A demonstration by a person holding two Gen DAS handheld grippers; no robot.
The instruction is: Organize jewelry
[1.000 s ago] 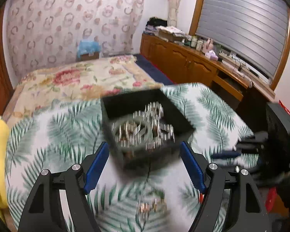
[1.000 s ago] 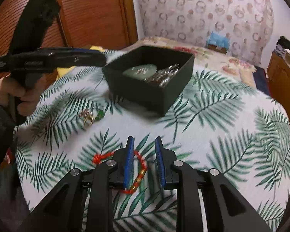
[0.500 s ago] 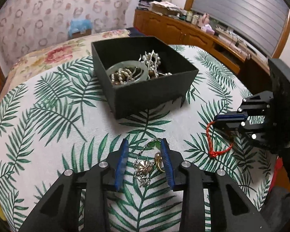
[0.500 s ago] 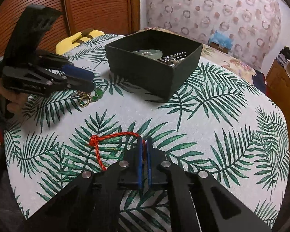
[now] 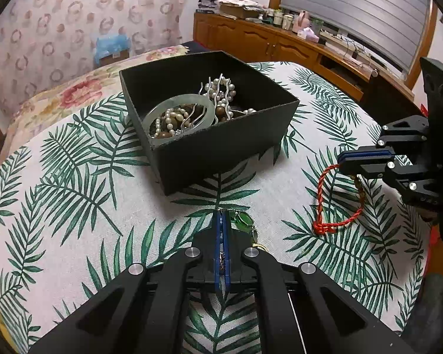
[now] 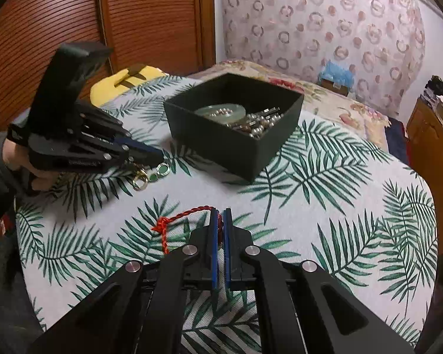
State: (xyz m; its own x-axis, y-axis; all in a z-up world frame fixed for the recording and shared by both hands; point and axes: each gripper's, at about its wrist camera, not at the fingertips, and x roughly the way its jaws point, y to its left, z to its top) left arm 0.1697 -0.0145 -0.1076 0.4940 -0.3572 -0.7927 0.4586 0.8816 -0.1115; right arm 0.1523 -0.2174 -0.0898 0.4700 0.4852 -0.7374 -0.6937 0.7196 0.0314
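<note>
A black open box (image 5: 221,144) (image 6: 236,147) on the palm-leaf tablecloth holds a pale jade bangle (image 5: 177,118), pearl strands and silver hair pins. My left gripper (image 5: 221,218) (image 6: 159,156) is shut on a green-stone and gold chain piece (image 5: 245,219) (image 6: 153,174) lying just in front of the box. My right gripper (image 6: 220,215) (image 5: 344,160) is shut on a red cord bracelet (image 6: 174,221) (image 5: 325,200), which trails on the cloth to the box's right.
A bed with a floral cover (image 5: 73,94) lies behind the table. A wooden sideboard (image 5: 280,44) with clutter runs along the right wall. A yellow object (image 6: 127,81) sits at the table's far left edge, by wooden doors (image 6: 118,20).
My left gripper came down from near the box and closed on the green-stone chain. My right gripper closed on the red cord bracelet and holds it.
</note>
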